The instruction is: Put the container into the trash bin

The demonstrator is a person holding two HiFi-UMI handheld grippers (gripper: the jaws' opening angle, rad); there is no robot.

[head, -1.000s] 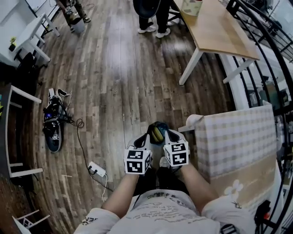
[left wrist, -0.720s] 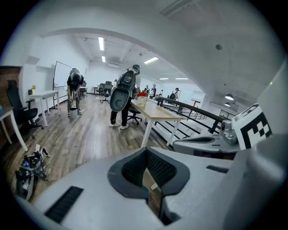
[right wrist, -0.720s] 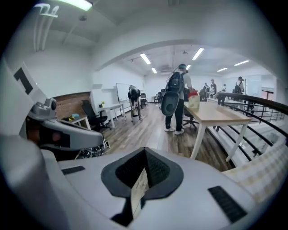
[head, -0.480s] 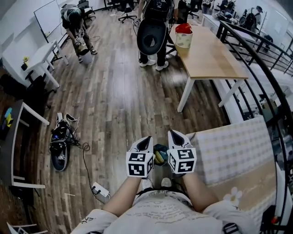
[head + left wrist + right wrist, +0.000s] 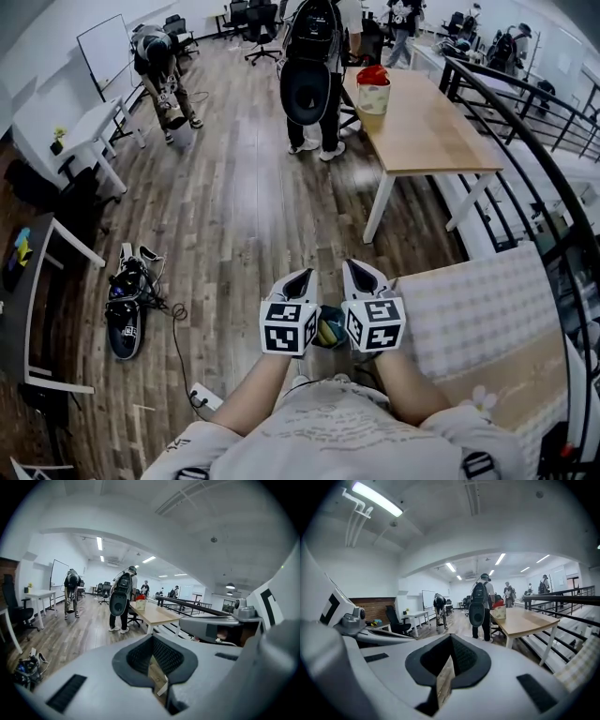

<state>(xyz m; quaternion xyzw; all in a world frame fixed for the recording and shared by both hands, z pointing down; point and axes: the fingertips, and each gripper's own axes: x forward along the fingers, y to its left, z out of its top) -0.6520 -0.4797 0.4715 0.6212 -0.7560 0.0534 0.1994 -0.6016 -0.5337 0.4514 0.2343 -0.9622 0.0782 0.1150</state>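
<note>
The person stands with both forearms drawn in close to the body, the two grippers side by side at waist height. The left gripper point(image 5: 299, 279) has its jaws drawn together, only a thin slit between them with floorboards showing through, and nothing caught there. The right gripper point(image 5: 362, 276) is closed the same way and also empty. The container point(image 5: 329, 330) sits low between the two grippers, just under their marker cubes. All that shows of it is a dark teal curved edge with a yellow patch inside. I cannot tell what bears it, which way its mouth faces or how its long axis runs.

Just to the person's right is a checked cloth point(image 5: 478, 298) spread over some furniture. On the floor to the left lie a white power strip point(image 5: 207, 397) and, further out, a dark bundle of gear point(image 5: 126, 302) with a cable.

Beyond stands a wooden table point(image 5: 427, 141). Near its far end is a pale tub point(image 5: 373, 94), upright, with something red heaped at its top. Beside the table a person wearing a backpack point(image 5: 311, 56) stands, and further left another person point(image 5: 157, 66) bends over near a white desk point(image 5: 80, 141). A black railing point(image 5: 525, 122) runs along the right
</note>
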